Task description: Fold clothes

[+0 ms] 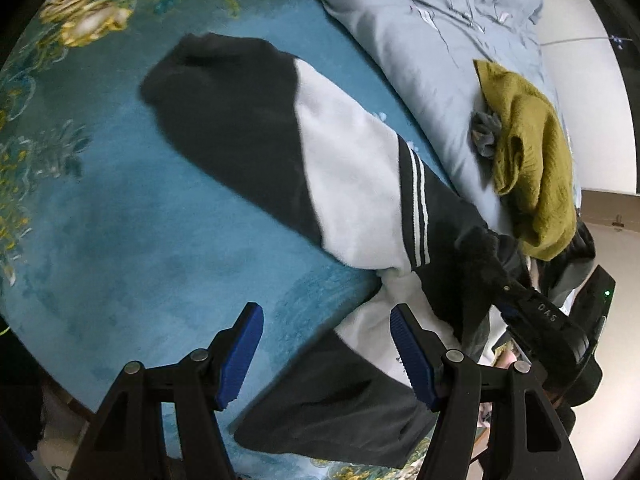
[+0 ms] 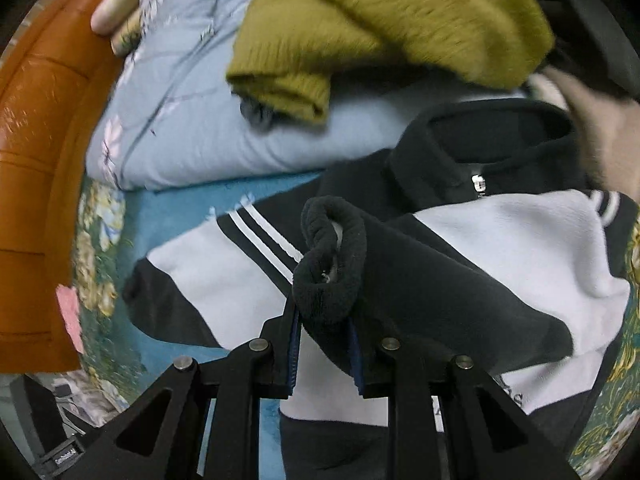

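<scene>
A black and white fleece jacket (image 1: 340, 184) with two white stripes lies on the teal floral bed cover (image 1: 132, 220); one sleeve stretches out to the upper left. My left gripper (image 1: 326, 354) is open and empty, hovering over the cover beside the jacket's hem. In the right wrist view my right gripper (image 2: 322, 320) is shut on the black cuff (image 2: 330, 264) of the other sleeve, held over the jacket's white chest (image 2: 520, 248). The zipped collar (image 2: 480, 160) is beyond it. The right gripper (image 1: 552, 316) also shows in the left wrist view.
An olive-green sweater (image 1: 524, 152) and a small grey cloth (image 1: 486, 130) lie on a pale blue quilt (image 1: 420, 40) behind the jacket. An orange padded headboard (image 2: 40, 160) stands at the left of the right wrist view. A hand (image 2: 600, 132) is at the right edge.
</scene>
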`<action>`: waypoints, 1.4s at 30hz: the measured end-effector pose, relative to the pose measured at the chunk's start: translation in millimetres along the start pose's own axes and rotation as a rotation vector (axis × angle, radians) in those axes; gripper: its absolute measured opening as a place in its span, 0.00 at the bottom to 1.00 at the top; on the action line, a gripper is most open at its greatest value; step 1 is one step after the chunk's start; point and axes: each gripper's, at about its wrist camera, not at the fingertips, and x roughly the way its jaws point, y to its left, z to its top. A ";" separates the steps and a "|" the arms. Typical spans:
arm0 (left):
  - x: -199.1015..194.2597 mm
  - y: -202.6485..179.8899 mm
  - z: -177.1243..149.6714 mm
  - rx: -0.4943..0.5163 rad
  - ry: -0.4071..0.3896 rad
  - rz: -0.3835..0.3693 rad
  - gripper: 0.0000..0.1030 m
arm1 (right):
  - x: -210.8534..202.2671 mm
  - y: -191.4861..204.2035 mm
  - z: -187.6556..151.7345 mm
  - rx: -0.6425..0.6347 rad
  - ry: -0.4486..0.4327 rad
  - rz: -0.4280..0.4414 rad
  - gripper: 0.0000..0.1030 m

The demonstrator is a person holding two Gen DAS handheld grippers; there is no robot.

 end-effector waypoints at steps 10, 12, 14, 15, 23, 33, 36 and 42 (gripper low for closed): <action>71.2 -75.3 19.8 0.113 0.085 -0.002 0.68 | -0.8 -17.4 -3.3 -0.118 0.048 0.075 0.44; 83.3 -98.0 18.4 0.157 0.103 -0.029 0.68 | -15.8 -46.1 -2.5 -0.066 0.018 0.065 0.45; 94.3 -122.0 15.9 0.211 0.122 -0.060 0.68 | -33.8 -85.4 -1.0 0.015 -0.026 0.032 0.45; 98.7 -133.4 14.2 0.243 0.131 -0.075 0.68 | -43.5 -107.2 -0.4 0.057 -0.051 0.004 0.45; 147.5 -180.0 6.6 0.421 0.178 0.010 0.68 | -99.7 -253.4 4.4 0.401 -0.203 -0.152 0.45; 166.4 -162.9 22.1 0.341 0.186 0.044 0.68 | -53.9 -229.8 15.3 0.232 -0.092 -0.030 0.45; 160.0 -160.4 23.7 0.325 0.189 0.016 0.68 | -33.7 -244.8 20.1 0.307 -0.055 -0.072 0.45; 107.6 -120.6 30.4 0.229 0.092 -0.091 0.68 | -36.3 -243.7 13.0 0.363 -0.049 -0.057 0.46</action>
